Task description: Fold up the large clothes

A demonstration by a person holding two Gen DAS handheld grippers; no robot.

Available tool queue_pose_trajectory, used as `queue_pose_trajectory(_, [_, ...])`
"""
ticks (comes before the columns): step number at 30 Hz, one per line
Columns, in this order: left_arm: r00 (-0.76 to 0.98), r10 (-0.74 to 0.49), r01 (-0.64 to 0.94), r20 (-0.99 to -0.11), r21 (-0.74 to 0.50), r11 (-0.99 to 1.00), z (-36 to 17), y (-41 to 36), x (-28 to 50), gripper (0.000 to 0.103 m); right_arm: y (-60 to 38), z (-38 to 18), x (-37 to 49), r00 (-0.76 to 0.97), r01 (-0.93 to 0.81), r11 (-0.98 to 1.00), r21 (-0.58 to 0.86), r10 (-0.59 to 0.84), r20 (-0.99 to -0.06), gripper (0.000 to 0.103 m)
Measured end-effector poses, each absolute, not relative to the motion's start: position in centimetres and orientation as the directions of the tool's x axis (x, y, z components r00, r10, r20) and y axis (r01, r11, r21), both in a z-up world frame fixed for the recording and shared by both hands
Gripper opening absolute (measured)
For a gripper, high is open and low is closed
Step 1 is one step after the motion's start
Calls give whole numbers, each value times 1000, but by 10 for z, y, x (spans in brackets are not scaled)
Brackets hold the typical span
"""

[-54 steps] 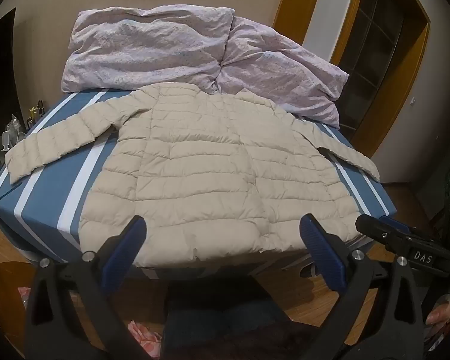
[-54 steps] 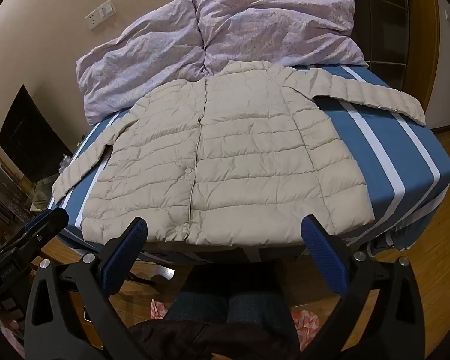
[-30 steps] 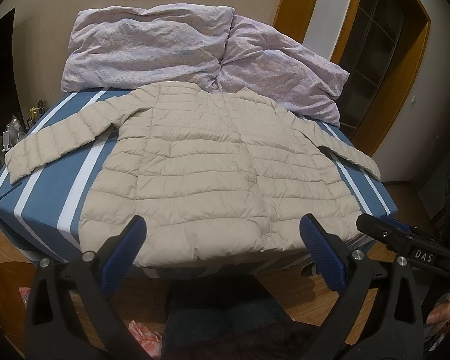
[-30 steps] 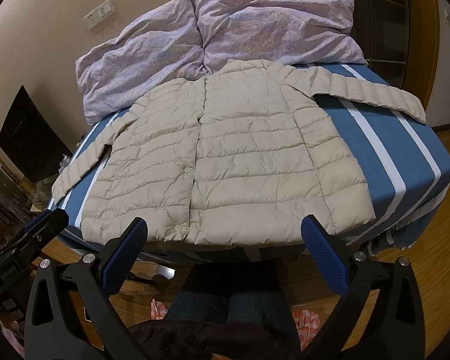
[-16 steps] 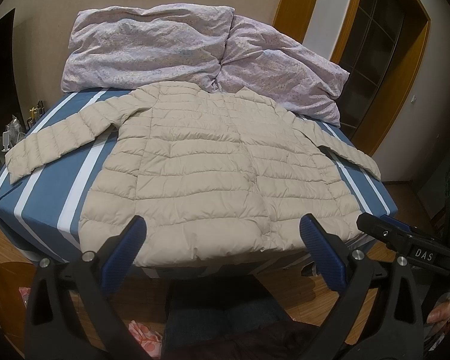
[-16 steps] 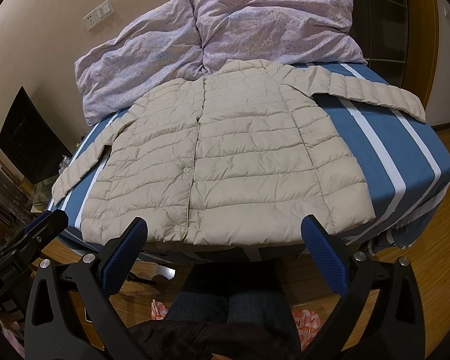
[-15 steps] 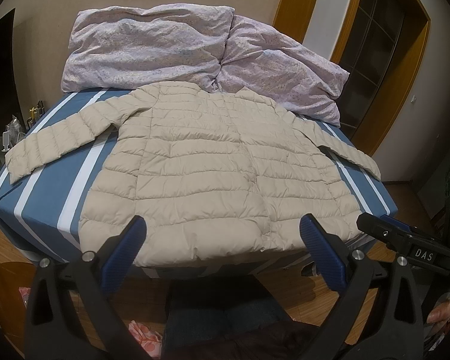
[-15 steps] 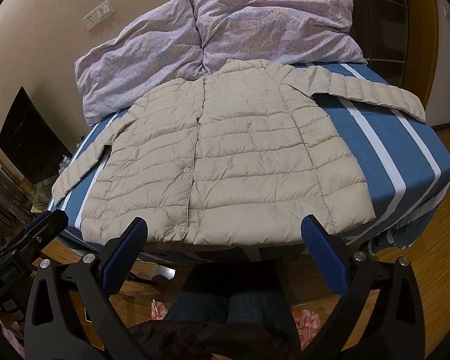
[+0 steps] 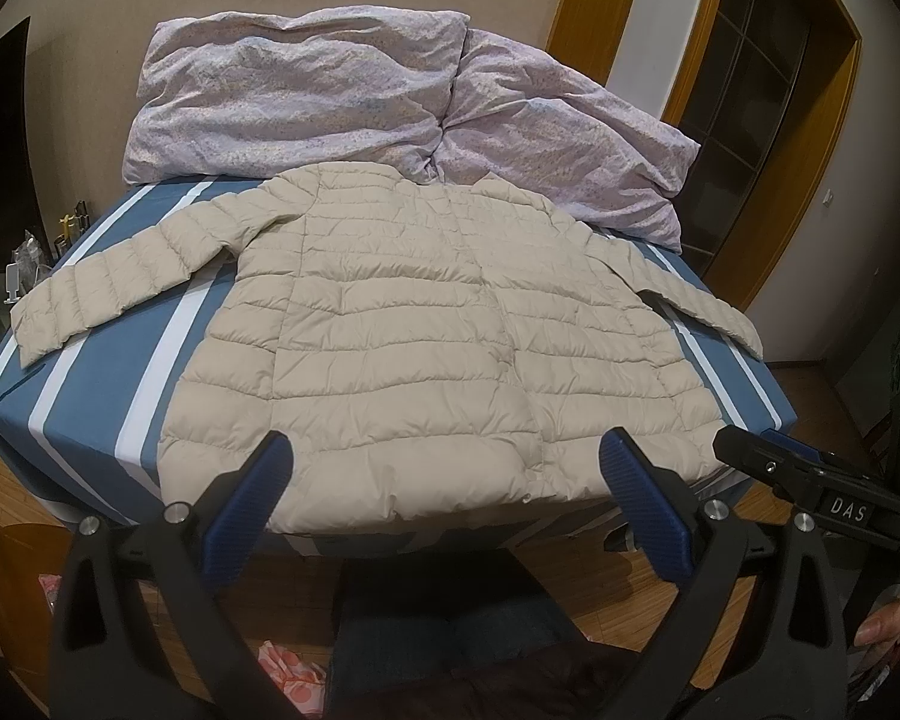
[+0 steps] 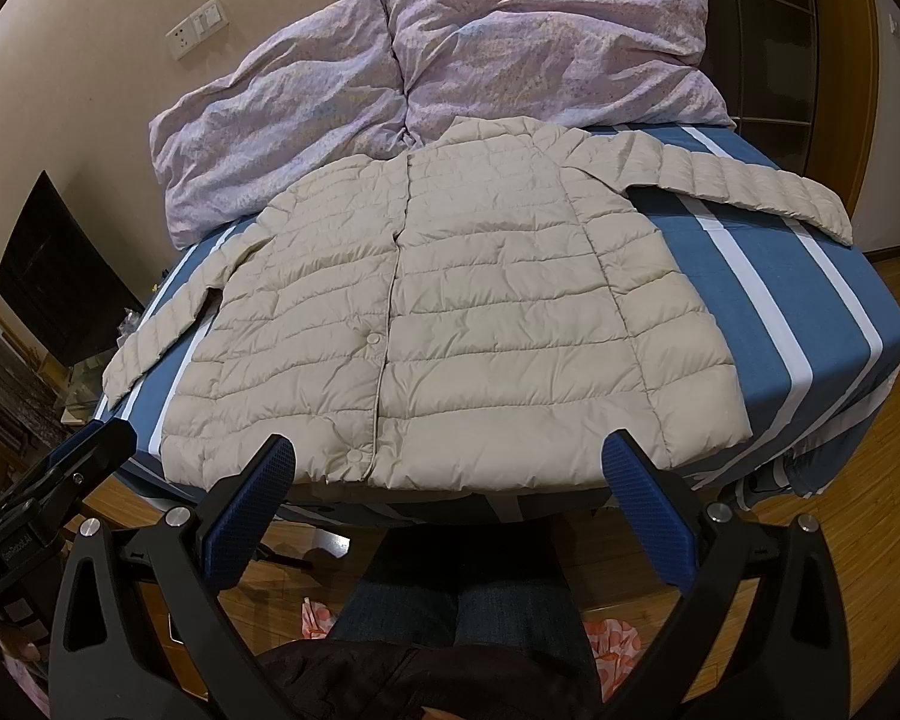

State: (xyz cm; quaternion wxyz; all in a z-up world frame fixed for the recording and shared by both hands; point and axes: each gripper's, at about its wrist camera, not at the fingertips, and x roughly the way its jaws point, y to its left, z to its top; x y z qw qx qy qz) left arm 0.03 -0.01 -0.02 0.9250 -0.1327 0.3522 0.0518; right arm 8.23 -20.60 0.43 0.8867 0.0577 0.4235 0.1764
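Observation:
A beige quilted puffer jacket (image 9: 426, 330) lies flat and buttoned on a blue bed with white stripes (image 9: 90, 384), both sleeves spread out to the sides; it also shows in the right wrist view (image 10: 480, 312). My left gripper (image 9: 447, 468) is open and empty, held just off the bed's front edge, in front of the jacket's hem. My right gripper (image 10: 447, 468) is open and empty, in front of the hem as well. The right gripper's body (image 9: 810, 480) shows at the right of the left wrist view; the left one (image 10: 48, 480) shows at the left of the right wrist view.
Two lilac pillows (image 9: 306, 96) lie against the wall at the head of the bed. A wooden door frame (image 9: 750, 120) stands at the right. A dark screen (image 10: 60, 288) and small items are at the left. My legs (image 10: 462, 600) and the wooden floor (image 10: 840, 540) are below.

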Motion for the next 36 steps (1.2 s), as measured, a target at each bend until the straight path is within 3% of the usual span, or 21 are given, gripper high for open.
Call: queue_pose_trajectory(36, [745, 3, -189, -667, -207, 960, 0, 0, 0, 101, -206, 4, 89, 576, -263, 931, 253, 362, -733, 102])
